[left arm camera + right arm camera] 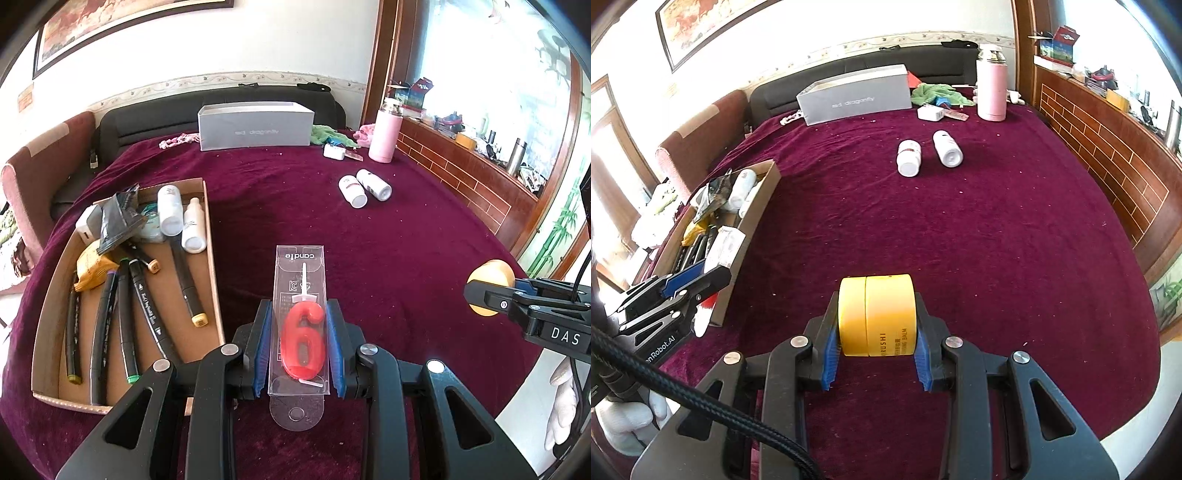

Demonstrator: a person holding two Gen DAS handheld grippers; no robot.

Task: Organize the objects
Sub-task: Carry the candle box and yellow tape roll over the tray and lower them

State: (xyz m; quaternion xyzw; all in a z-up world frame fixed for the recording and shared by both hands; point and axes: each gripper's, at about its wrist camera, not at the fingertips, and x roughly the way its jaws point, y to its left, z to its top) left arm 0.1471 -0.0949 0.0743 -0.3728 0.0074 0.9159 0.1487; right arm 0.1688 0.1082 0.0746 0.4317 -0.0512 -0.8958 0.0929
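At the left of the left wrist view sits the cardboard tray (212, 258), already holding markers (144, 306) and small white bottles (194, 229). Lower middle of that frame, the left gripper (300, 343) is closed on the candle pack (301, 321), a clear plastic sleeve with a red number candle inside, pinched on its long sides and raised off the red cloth (388, 240). The sleeve looks light and thin, likely to flex or slip, so the edge grip beside the candle body seems the safest hold. In the right wrist view, two white bottles (927, 153) lie loose on the cloth in the upper middle. Lower middle, the right gripper (877, 350) clamps the yellow balm jar (877, 314) across its flat ends; it looks rigid, smooth and light.
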